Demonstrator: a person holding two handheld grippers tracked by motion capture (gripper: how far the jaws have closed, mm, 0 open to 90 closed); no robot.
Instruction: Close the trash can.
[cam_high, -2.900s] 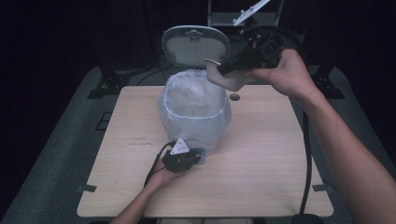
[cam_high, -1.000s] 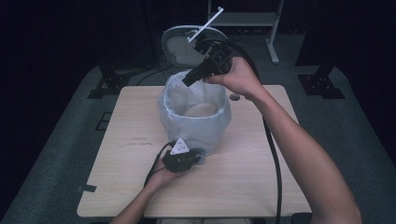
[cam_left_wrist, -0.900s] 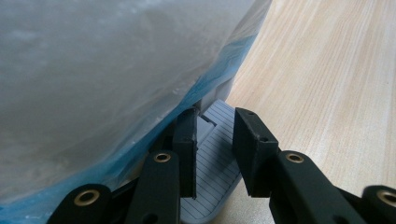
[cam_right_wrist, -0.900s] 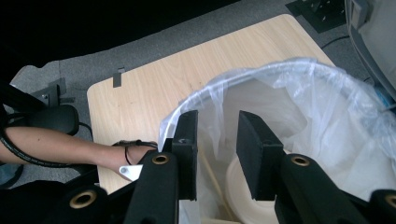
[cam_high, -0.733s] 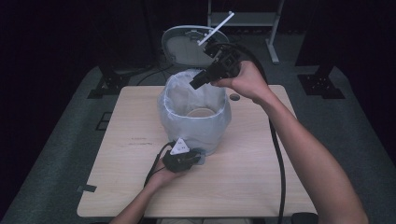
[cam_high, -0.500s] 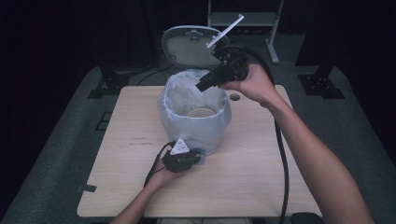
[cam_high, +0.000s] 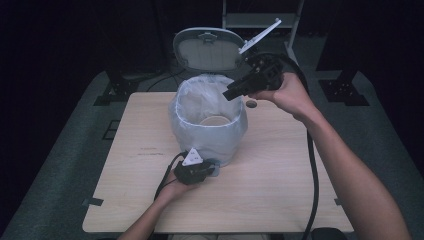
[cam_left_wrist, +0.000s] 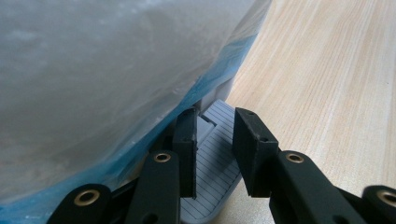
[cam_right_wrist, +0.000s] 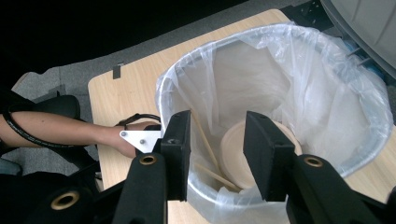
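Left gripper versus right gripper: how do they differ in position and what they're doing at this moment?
The left gripper sits low on the table, its jaws at the bin's grey ribbed foot pedal; the right gripper hangs in the air above the rim of the lined pedal bin. The left gripper points at the bin's base; the right gripper angles down into it. Both are open and hold nothing.

Lidded bin (cam_high: 207, 127), lid raised, lined with translucent bag. Tan bowl (cam_right_wrist: 247, 151) and sticks lie inside, below right fingers (cam_right_wrist: 175, 156). Its pedal (cam_left_wrist: 210, 163) sits between left fingers (cam_left_wrist: 184, 154).
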